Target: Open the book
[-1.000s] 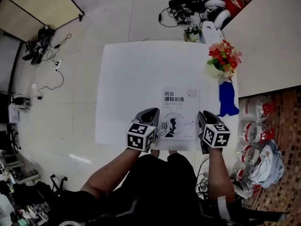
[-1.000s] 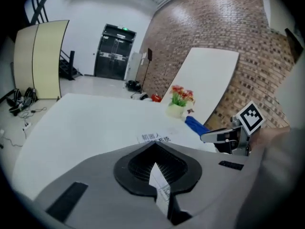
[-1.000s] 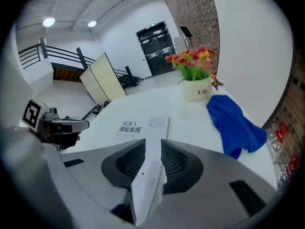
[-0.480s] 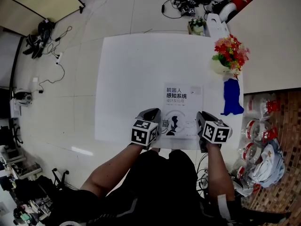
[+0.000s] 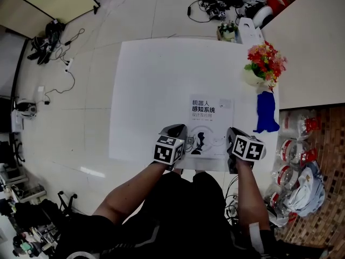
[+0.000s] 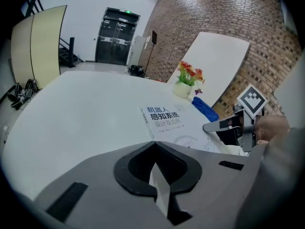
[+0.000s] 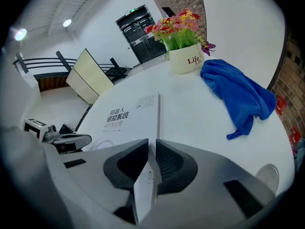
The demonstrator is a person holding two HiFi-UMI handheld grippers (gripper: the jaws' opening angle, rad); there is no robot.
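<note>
The closed book [image 5: 210, 127] lies flat on the white bench [image 5: 145, 90], cover up, close to the person's edge of the bench. The left hand-held gripper [image 5: 179, 133] sits at the book's near left corner. Its jaws are closed, tips meeting, with nothing between them. The right hand-held gripper [image 5: 234, 136] sits at the book's near right corner. Its jaws are drawn to a thin slit that lines up with the book's right edge, and I cannot tell whether they nip the cover. Just right of the book, a crumpled blue cloth [image 5: 262, 112] lies on the bench. Beyond the book's far right corner stands a white pot of red and yellow flowers [image 5: 265, 62].
</note>
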